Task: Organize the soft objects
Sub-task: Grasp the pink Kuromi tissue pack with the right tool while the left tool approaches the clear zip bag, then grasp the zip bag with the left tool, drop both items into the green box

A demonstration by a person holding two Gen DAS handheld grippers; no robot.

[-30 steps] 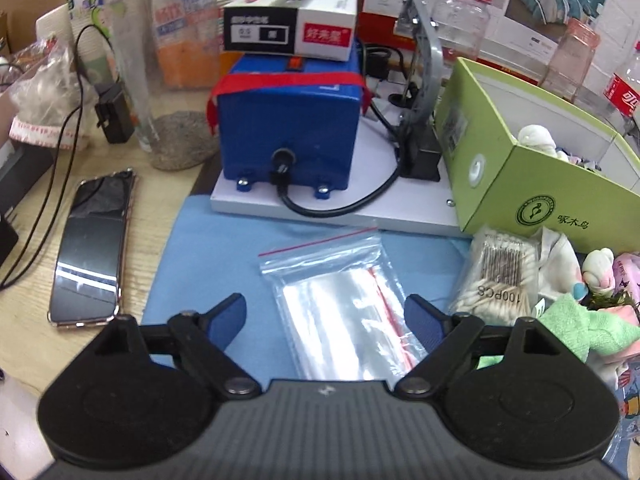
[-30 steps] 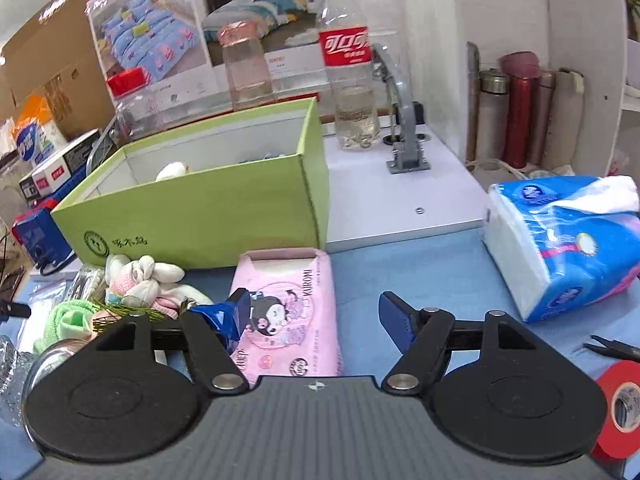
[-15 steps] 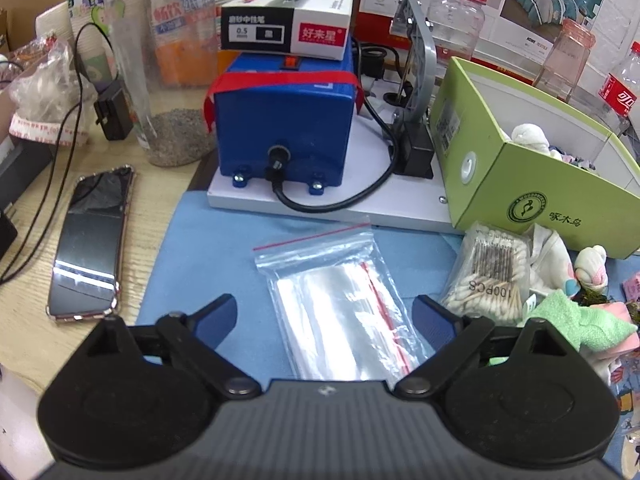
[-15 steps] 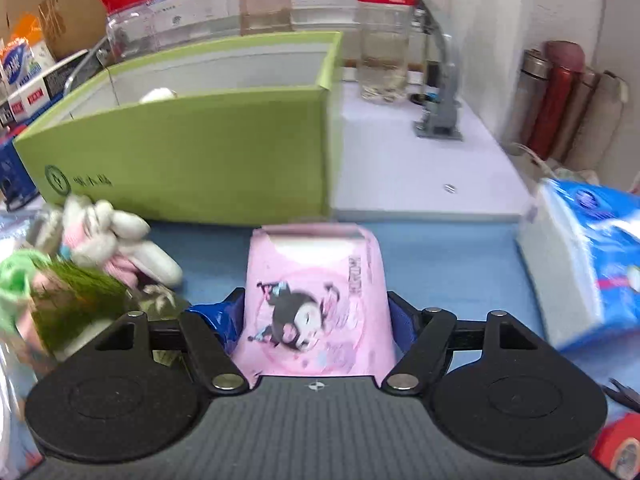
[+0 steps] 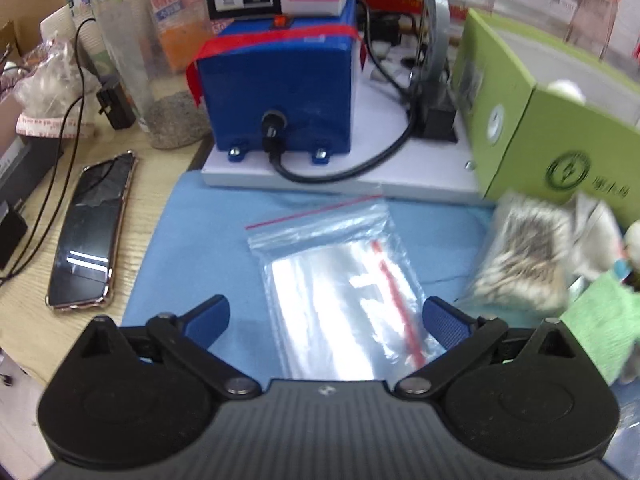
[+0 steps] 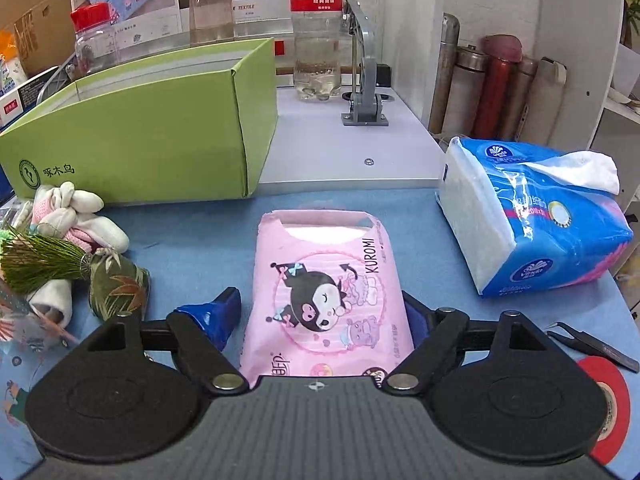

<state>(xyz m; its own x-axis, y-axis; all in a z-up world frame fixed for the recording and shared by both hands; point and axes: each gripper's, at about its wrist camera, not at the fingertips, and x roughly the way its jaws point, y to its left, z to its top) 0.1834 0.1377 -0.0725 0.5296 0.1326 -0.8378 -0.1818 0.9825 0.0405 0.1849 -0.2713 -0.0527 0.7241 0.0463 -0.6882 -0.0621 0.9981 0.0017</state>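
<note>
Pink tissue pack (image 6: pixel 326 280) between right tool's (image 6: pixel 322 316) spread fingers

The work surface is a light wooden desk (image 5: pixel 36 336), and a blue cloth mat (image 6: pixel 420 220) covers a part of it. On the mat stands a low white platform (image 6: pixel 340 148). Behind it a white tiled wall (image 6: pixel 408 8) rises. At the far right a white shelf unit (image 6: pixel 616 92) stands near the wall. The light is bright and even.
</note>
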